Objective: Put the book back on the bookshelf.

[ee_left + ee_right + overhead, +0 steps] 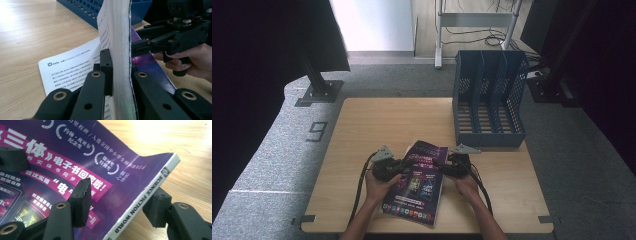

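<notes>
The left gripper has its fingers clenched on the magazine, lifted at the surface's near edge. The right gripper's fingers straddle the spine, not pressing; it could sag or slip.

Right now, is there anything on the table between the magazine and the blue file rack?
Nothing visible. The magazine sits between the left gripper and right gripper, and the bare table runs from its far edge to the open front of the blue file rack.
</notes>
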`<state>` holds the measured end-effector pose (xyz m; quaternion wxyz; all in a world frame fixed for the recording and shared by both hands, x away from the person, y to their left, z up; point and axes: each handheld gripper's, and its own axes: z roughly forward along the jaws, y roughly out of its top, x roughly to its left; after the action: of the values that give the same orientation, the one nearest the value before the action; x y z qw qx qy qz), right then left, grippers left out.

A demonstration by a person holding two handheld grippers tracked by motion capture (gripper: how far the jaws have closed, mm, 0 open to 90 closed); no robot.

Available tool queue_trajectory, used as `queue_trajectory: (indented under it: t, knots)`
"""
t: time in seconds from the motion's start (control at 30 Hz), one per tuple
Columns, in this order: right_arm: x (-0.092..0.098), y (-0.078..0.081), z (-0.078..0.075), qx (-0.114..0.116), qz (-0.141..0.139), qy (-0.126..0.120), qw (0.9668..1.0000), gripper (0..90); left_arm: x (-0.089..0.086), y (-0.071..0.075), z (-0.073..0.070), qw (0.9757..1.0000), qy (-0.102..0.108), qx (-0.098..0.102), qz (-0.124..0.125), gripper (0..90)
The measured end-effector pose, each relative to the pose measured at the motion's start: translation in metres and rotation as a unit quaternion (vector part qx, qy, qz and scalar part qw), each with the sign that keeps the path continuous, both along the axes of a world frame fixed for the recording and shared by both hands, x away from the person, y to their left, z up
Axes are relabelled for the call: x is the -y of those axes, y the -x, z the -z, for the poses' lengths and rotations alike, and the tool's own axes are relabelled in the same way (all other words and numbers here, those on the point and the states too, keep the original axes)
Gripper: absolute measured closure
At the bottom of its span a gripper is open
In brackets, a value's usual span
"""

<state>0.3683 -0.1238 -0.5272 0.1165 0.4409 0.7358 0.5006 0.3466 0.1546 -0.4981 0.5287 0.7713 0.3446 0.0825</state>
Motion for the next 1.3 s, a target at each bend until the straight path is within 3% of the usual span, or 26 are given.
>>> queue_trajectory:
  t: [0.17,0.5,0.87,1.1,1.3]
  knots:
    - [-0.003,0.001,0.000,0.002,-0.005,0.003,1.0000,46.2,0.000,0.000,0.000,1.0000,0.000,-0.001,0.000,84.3]
    - [0.004,0.002,-0.004,0.004,-0.004,-0.015,0.9999,58.3,-0.001,0.000,0.000,1.0000,-0.001,0.000,-0.002,84.2]
    - [0.007,0.011,-0.017,0.035,-0.011,-0.015,0.9992,63.8,-0.005,-0.001,-0.002,0.9999,0.009,-0.002,-0.007,84.0]
    - [0.009,0.019,-0.029,0.070,-0.017,-0.015,0.9973,64.9,-0.008,-0.001,-0.003,0.9998,0.018,-0.002,-0.009,83.8]
    - [0.009,0.024,-0.035,0.087,-0.020,-0.012,0.9959,65.3,-0.010,-0.002,-0.003,0.9997,0.024,-0.004,-0.008,83.4]
